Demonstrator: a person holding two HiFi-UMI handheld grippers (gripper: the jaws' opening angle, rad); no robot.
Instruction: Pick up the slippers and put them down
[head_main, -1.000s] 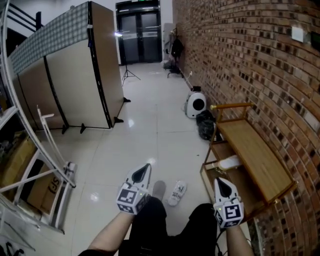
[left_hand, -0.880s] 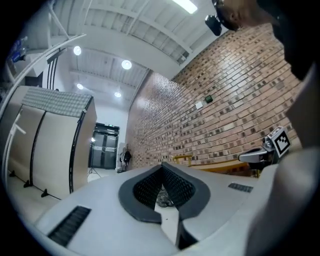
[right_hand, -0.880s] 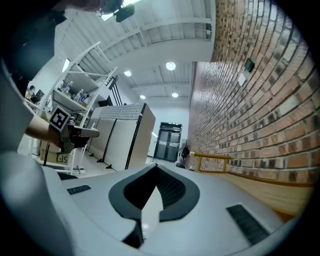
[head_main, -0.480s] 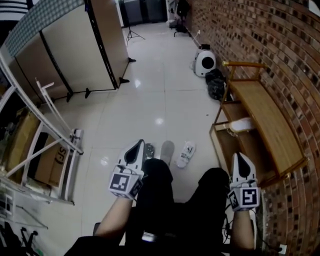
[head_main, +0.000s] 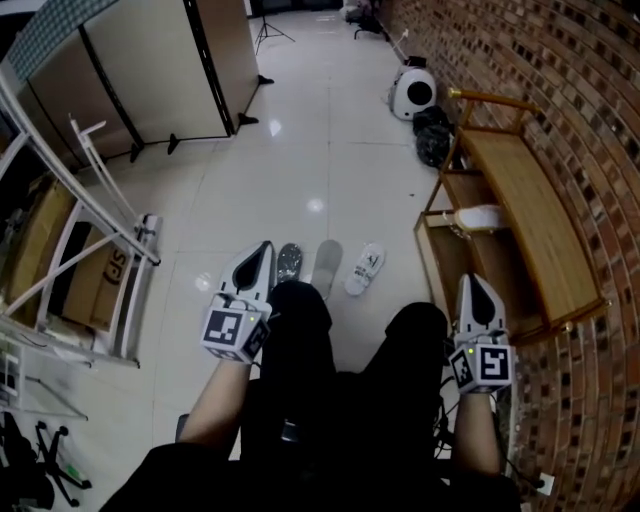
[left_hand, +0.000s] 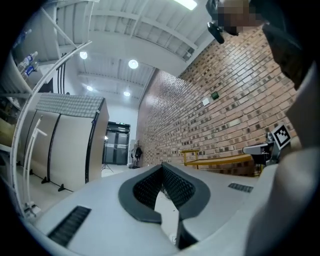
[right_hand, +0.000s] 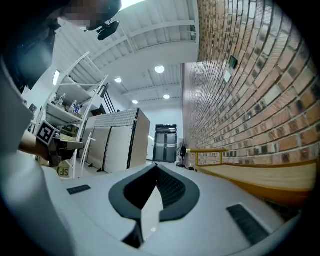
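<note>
Glossy floor (head_main: 320, 160) bears slippers (head_main: 365, 268) at twelve o'clock, head view only; left gripper (head_main: 262, 250) and right gripper (head_main: 472, 285) fingers pressed together, empty; wooden rack (head_main: 530, 220) holds white item (head_main: 480, 216).

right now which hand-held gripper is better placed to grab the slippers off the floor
Left. In the head view the left hand-held gripper appears right beside the slippers; the right hand-held gripper is over by the wooden rack.
</note>
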